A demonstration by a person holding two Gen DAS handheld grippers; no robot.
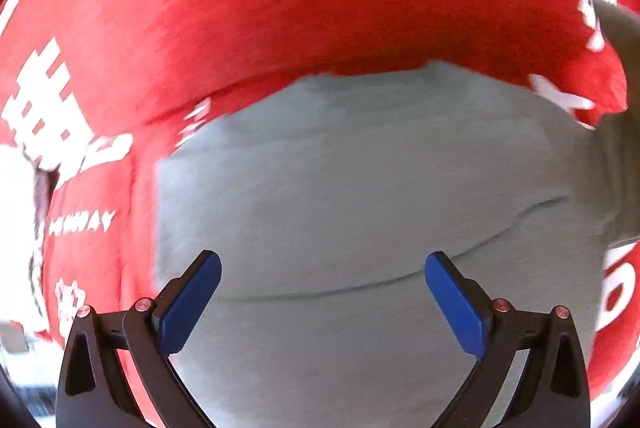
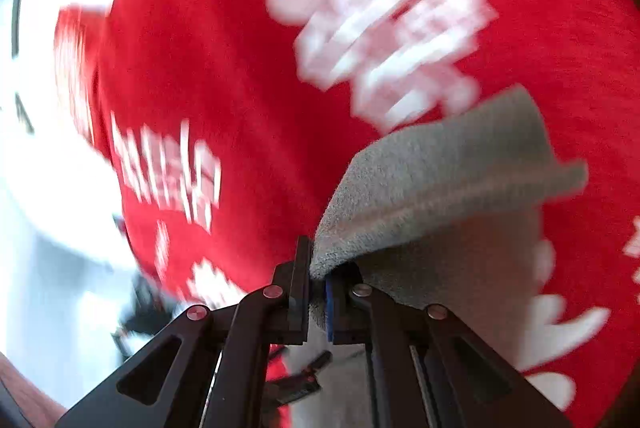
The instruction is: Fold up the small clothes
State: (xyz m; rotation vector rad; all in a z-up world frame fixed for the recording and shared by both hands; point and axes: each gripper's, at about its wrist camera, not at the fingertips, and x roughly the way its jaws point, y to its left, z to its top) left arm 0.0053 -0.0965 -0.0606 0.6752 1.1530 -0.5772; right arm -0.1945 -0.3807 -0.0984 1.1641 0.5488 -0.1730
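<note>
One garment: a pale grey small cloth [image 1: 360,188] is lying across a red covering, filling the middle of the left wrist view, with a long shallow crease running across it.
Garment edge: in the right wrist view the grey cloth [image 2: 440,180] is rising from the surface in a curled flap, its near corner running down into the right tool.
Right tool [image 2: 318,292]: its fingers are pressing together on the corner of the grey cloth, with a fold of fabric showing between the black finger and the blue pad [image 2: 329,308].
Left tool [image 1: 322,302]: its two fingers are standing wide apart, holding nothing; the blue pads [image 1: 188,308] are framing bare grey cloth, and whether they are touching it cannot be told.
Surface: a red cloth [image 1: 280,8] printed with white characters and lettering is lying under the garment and spreading out on every side; the same red cloth [image 2: 208,68] is filling most of the right wrist view, blurred.
Desk: what is carrying the red cloth is hidden beneath it.
Surroundings: a bright white washed-out area [image 2: 52,132] is showing past the red cloth's edge at the left of the right wrist view, too blurred to make out.
</note>
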